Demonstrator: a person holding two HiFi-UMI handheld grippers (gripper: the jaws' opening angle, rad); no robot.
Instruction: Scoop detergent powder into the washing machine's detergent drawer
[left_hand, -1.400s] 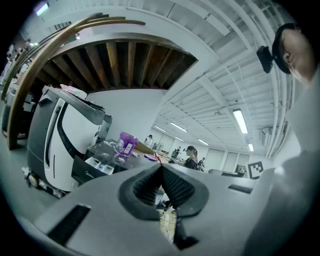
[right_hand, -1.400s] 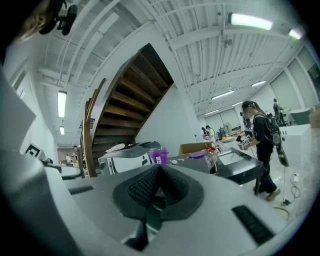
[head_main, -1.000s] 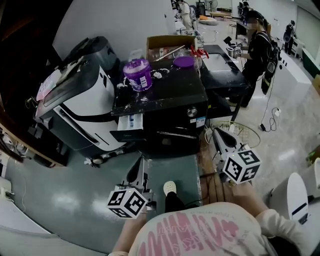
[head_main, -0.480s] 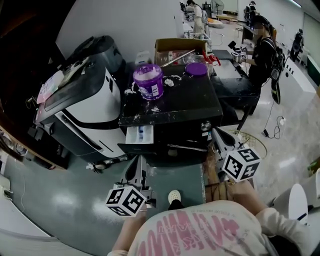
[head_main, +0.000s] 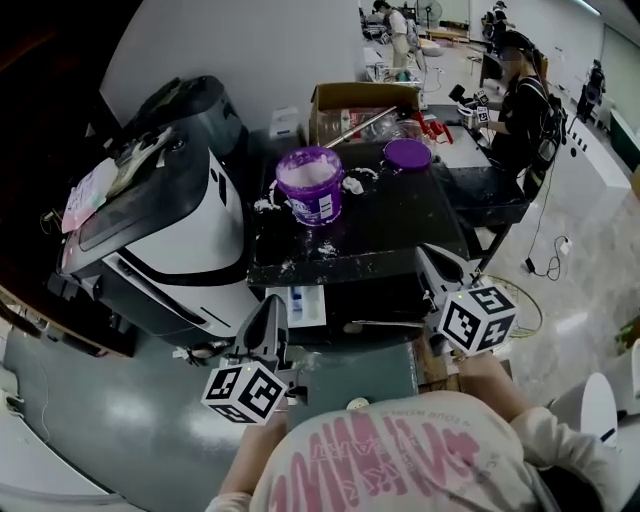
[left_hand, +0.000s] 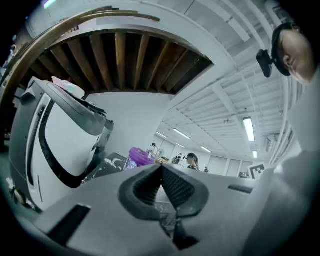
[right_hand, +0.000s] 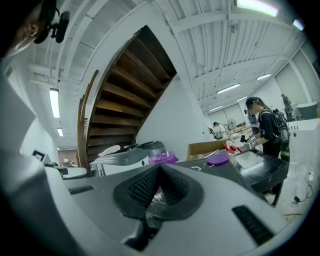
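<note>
Closing in on the washing machine (head_main: 400, 220), the left gripper (head_main: 272, 303) and right gripper (head_main: 426, 253) now hover at its front, jaws pressed together, holding nothing; scooping hasn't begun.

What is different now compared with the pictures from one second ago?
The person has stepped toward the washing machine, bringing the left gripper and right gripper close to its front. Nothing was taken or let go. Both pairs of jaws stay shut and empty; the purple tub stays on top, the drawer open.
</note>
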